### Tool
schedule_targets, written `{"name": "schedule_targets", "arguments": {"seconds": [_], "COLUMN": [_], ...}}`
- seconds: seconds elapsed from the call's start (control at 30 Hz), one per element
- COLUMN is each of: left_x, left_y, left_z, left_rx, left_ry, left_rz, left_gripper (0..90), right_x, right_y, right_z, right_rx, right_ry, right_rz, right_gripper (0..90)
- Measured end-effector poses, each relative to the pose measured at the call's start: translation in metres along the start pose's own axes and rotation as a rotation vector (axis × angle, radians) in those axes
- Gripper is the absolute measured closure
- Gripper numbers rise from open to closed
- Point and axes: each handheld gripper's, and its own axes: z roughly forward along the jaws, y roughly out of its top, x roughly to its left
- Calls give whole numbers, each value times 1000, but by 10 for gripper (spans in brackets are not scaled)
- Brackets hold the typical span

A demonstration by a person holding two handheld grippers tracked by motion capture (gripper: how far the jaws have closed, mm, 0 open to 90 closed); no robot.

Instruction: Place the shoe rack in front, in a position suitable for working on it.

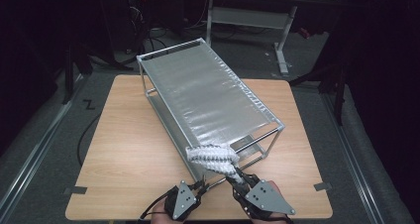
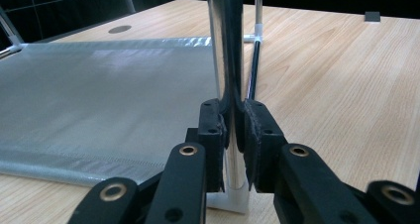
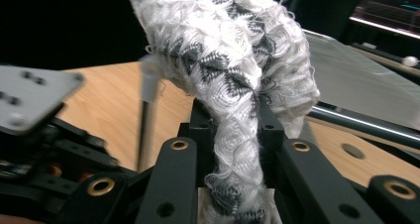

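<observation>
Wooden table (image 1: pixel 129 149) in a dark room, grey carpet, desk legs behind. Two-tier metal rack (image 1: pixel 208 92) with silver mesh shelves stands diagonally on it. Left gripper (image 2: pixel 233 135) clamped narrow on the rack's near corner post (image 2: pixel 225 45), steadying it. Right gripper (image 3: pixel 233 135) pinches a white-and-grey fuzzy sock (image 1: pixel 213 157), draped at the top shelf's near edge. Step, as judged: placing the sock on the rack. Next: lower, release.
</observation>
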Motion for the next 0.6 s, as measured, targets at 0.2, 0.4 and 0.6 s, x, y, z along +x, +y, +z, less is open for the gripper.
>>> {"name": "schedule_targets", "arguments": {"seconds": [0.2, 0.4, 0.6], "left_x": [1, 1, 2], "left_y": [0, -1, -2], "left_z": [-2, -4, -6], "left_rx": [6, 4, 8], "left_ry": [-5, -10, -14], "left_rz": [5, 9, 14], "left_gripper": [792, 792, 791], "right_x": [-24, -60, -99], "right_y": [-6, -14, -25], "right_z": [-3, -8, -11], "right_rx": [22, 44, 76], "right_ry": [-73, -177, -317], "right_rz": [22, 66, 86], "right_gripper": [767, 767, 767]}}
